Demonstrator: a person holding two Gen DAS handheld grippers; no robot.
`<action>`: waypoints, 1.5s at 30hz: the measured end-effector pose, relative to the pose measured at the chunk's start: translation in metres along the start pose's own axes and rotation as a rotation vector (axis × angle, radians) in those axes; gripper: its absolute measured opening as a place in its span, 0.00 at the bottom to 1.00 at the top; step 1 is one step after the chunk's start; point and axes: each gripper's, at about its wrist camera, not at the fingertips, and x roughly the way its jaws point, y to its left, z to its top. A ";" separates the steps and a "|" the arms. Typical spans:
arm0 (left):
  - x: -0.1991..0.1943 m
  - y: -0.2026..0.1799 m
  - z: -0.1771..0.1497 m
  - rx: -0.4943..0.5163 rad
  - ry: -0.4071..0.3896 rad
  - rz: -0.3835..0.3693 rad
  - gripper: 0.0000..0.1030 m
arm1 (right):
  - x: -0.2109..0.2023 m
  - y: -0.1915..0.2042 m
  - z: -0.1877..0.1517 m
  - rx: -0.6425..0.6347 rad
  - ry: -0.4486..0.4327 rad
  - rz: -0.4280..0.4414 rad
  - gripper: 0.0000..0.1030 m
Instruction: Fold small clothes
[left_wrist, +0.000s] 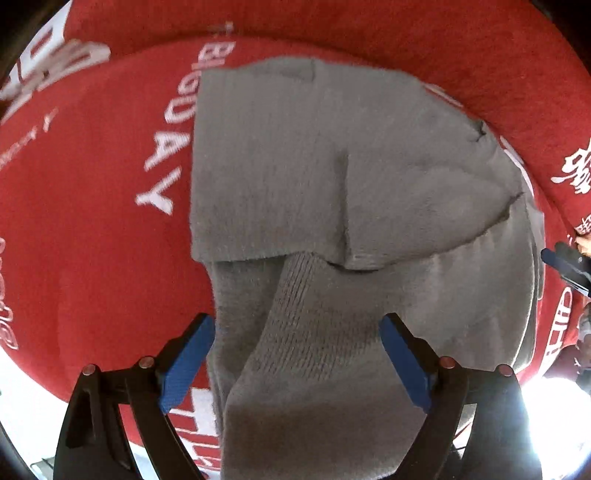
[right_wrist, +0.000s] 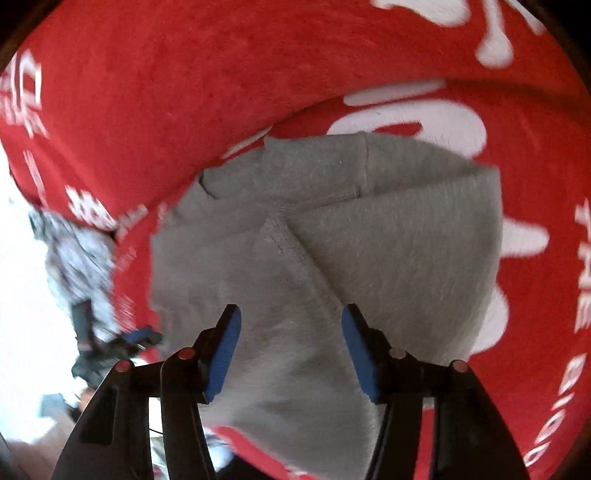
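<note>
Both claws gape over a grey knit garment (left_wrist: 332, 177) lying part-folded on a red printed cloth (left_wrist: 92, 221): the left claw (left_wrist: 297, 360) straddles its near ribbed end, the right claw (right_wrist: 291, 350) straddles the opposite edge (neither gripping).
</note>
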 end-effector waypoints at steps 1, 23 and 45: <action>0.004 0.001 0.000 -0.005 0.009 -0.013 0.89 | 0.005 0.003 0.002 -0.028 0.010 -0.040 0.60; -0.098 -0.016 -0.029 0.233 -0.206 -0.079 0.08 | -0.041 0.094 -0.042 -0.185 -0.220 -0.338 0.07; 0.004 -0.035 0.135 0.181 -0.295 0.161 0.08 | 0.036 -0.004 0.070 0.117 -0.258 -0.328 0.06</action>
